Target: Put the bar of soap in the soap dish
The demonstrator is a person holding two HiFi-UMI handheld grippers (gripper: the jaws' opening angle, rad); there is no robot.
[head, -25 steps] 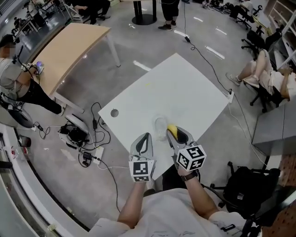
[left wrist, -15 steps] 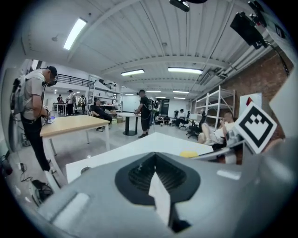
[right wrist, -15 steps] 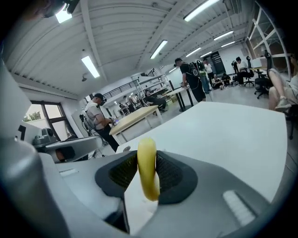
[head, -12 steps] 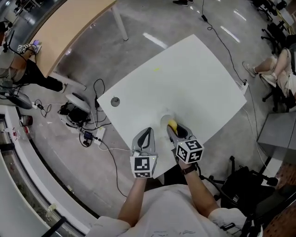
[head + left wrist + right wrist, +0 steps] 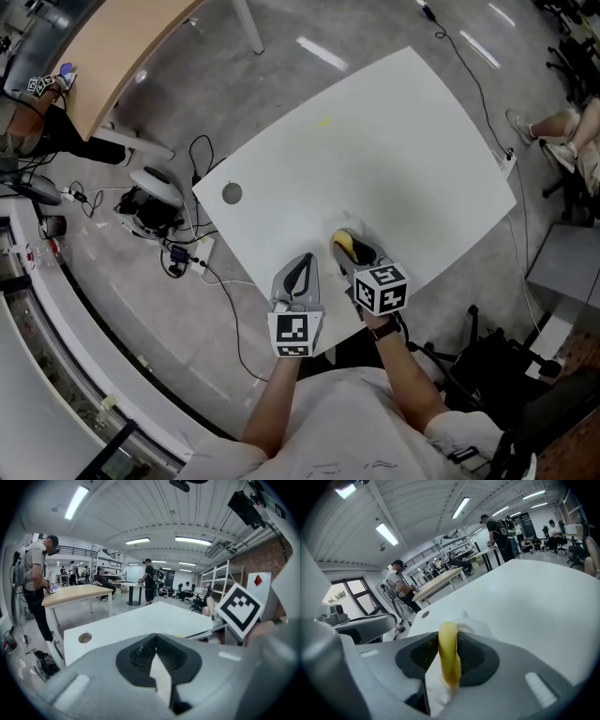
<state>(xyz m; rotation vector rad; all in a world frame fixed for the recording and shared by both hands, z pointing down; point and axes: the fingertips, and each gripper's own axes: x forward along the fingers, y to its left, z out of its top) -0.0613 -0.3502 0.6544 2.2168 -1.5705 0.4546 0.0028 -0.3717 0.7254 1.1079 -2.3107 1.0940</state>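
The yellow bar of soap point(image 5: 449, 656) stands on edge, clamped between the right gripper's point(image 5: 351, 249) jaws, right at the pale soap dish point(image 5: 479, 626) by the white table's point(image 5: 375, 141) near edge; contact with the dish is unclear. Just left, the left gripper's point(image 5: 298, 274) jaws are together, empty. A wooden table point(image 5: 122, 56) stands far left on the grey floor point(image 5: 281, 84)

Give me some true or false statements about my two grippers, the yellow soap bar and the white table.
The right gripper clamps the yellow oval bar of soap. True.
The left gripper holds the pale translucent soap dish. False: its jaws are together with nothing between them.
A round grey cap sits in the white table. True.
The soap lies loose and flat in the dish. False: it stands on edge, gripped, with the dish just beyond it.
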